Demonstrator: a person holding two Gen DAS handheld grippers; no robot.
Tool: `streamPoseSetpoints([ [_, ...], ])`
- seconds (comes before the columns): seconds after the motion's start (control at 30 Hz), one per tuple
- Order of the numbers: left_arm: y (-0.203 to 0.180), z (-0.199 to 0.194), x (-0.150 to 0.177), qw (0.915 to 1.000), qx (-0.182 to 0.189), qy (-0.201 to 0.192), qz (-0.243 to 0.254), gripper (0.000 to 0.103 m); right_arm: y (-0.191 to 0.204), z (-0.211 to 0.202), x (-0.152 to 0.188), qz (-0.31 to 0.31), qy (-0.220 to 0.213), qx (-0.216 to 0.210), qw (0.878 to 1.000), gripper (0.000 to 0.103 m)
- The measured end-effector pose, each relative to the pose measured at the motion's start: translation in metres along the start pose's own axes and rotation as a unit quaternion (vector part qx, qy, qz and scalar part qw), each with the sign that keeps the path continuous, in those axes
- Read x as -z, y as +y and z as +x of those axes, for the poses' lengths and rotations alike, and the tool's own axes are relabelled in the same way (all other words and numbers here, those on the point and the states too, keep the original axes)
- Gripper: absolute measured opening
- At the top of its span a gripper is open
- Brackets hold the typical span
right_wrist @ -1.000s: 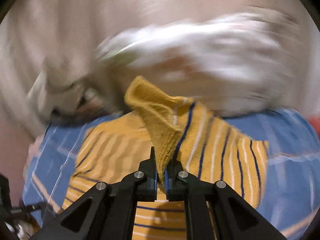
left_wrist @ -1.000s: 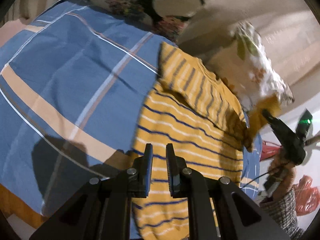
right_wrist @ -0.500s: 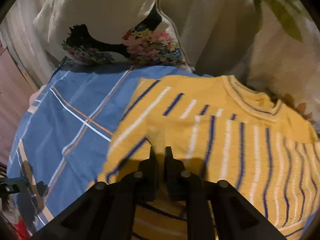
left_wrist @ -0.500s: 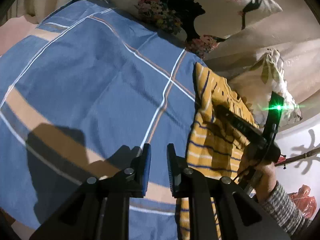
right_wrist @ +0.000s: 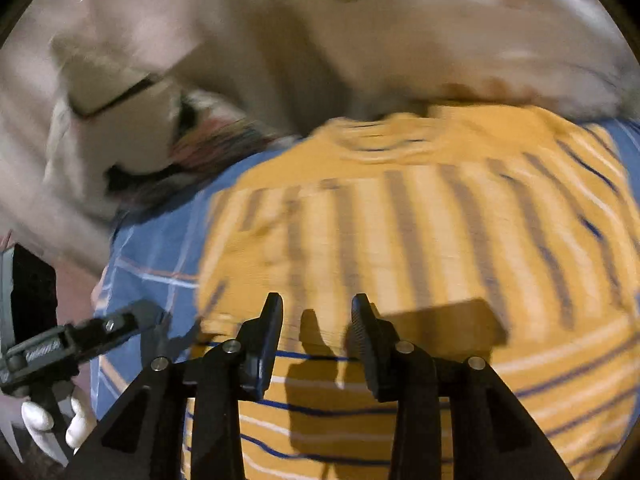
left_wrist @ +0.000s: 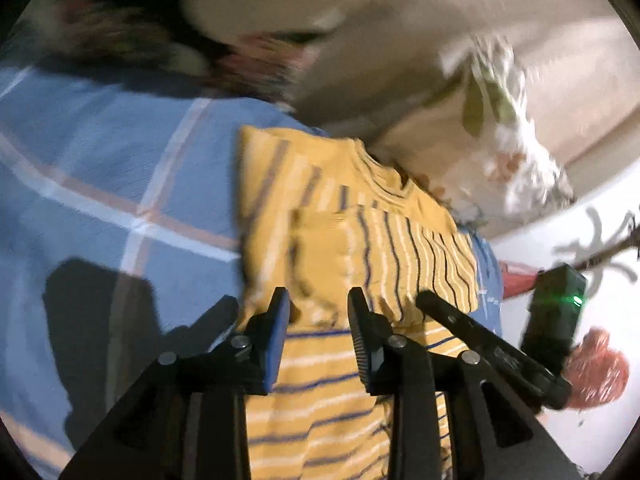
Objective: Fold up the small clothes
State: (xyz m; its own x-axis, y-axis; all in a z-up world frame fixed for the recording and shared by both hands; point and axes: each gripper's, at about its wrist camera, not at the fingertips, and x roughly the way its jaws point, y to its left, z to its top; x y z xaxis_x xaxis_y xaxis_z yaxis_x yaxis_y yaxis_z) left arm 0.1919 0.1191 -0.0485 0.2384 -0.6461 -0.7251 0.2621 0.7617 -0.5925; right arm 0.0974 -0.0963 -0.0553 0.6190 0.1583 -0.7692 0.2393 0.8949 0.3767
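A: Claws first. Left claw [left_wrist: 318,308] parted, nothing between the pads, hanging just above the sweater [left_wrist: 352,264]. Jaws just been opening.

B: Same for the right claw [right_wrist: 316,312]: spread apart, empty, jaws just been opening, shadow cast on the knit right below.

A: Sweater's place?

B: Lying on the bed [left_wrist: 120,184], on the blue checked cover, neck toward the pillows [left_wrist: 508,160]. Yellow with dark and white stripes. Upper part already turned over the lower, going by stripes running two ways and a fold edge just ahead of both claws.

A: Risks from here?

B: Probably a bad pinch. Two layers at that edge; closing too deep could catch both and drag the whole sweater instead of one flap. Heavy blur in both views too, so judging where the edge sits looks hard. Claws also close together, so a bump between them seems possible.

A: Anything else?

B: Cover may get nipped along with the knit near the left edge, spoiling the fold.

A: Differences between views?

B: Left view gives the wide stretch of bare cover, a red bag [left_wrist: 596,368] off the bed, and the right claw from the side. Right view gives the sweater's right half spread broad, plus a gloved hand [right_wrist: 56,420] under the left claw.
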Motion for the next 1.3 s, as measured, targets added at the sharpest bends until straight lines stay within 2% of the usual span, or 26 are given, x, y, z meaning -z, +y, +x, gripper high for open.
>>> streamPoseSetpoints([
  [0.1,-0.015,0.035,-0.013,0.9989,-0.021,0.030,0.030,0.029,-0.016,-0.014,0.005,0.022,-0.011,0.020,1.000,0.039],
  [0.2,-0.019,0.065,-0.021,0.9970,-0.038,0.057,0.036,0.029,-0.024,-0.023,0.014,0.034,-0.018,0.030,0.999,0.039],
  [0.23,-0.019,0.075,-0.023,0.9958,-0.044,0.069,0.041,0.023,-0.025,-0.025,0.016,0.037,-0.020,0.035,0.998,0.039],
  [0.27,-0.020,0.080,-0.023,0.9950,-0.047,0.074,0.047,0.002,-0.028,-0.027,0.019,0.041,-0.021,0.040,0.998,0.039],
  [0.3,-0.020,0.081,-0.023,0.9943,-0.055,0.075,0.052,0.000,-0.031,-0.031,0.020,0.044,-0.023,0.044,0.998,0.039],
  [0.37,-0.021,0.072,-0.025,0.9947,-0.067,0.055,0.057,0.000,-0.036,-0.034,0.023,0.049,-0.026,0.054,0.997,0.039],
  [0.43,-0.016,0.054,-0.034,0.9947,-0.088,0.016,0.051,0.000,-0.042,-0.039,0.024,0.053,-0.031,0.063,0.996,0.039],
  [0.53,0.000,0.042,-0.050,0.9927,-0.116,-0.008,0.033,0.000,-0.054,-0.046,0.026,0.067,-0.037,0.075,0.994,0.039],
  [0.67,0.012,0.034,-0.054,0.9955,-0.092,-0.007,0.020,0.000,-0.066,-0.050,0.021,0.080,-0.045,0.089,0.992,0.039],
  [0.83,0.007,0.036,-0.035,0.9966,-0.076,0.012,0.029,0.000,-0.073,-0.053,0.017,0.086,-0.046,0.097,0.991,0.039],
  [0.93,-0.001,0.035,-0.021,0.9965,-0.074,0.016,0.035,0.006,-0.078,-0.046,0.020,0.087,-0.033,0.093,0.991,0.039],
  [1.0,-0.002,0.032,-0.007,0.9965,-0.076,0.018,0.030,0.014,-0.085,-0.039,0.021,0.093,-0.023,0.093,0.991,0.039],
  [1.13,0.002,0.018,0.029,0.9964,-0.082,0.019,0.012,0.016,-0.108,-0.035,0.031,0.126,0.002,0.066,0.990,0.042],
  [1.2,0.006,0.015,0.047,0.9959,-0.088,0.020,-0.007,0.020,-0.118,-0.038,0.042,0.124,0.015,0.058,0.990,0.047],
  [1.3,0.015,0.013,0.080,0.9938,-0.098,0.028,-0.045,0.020,-0.133,-0.047,0.066,0.125,0.038,0.023,0.991,0.048],
])
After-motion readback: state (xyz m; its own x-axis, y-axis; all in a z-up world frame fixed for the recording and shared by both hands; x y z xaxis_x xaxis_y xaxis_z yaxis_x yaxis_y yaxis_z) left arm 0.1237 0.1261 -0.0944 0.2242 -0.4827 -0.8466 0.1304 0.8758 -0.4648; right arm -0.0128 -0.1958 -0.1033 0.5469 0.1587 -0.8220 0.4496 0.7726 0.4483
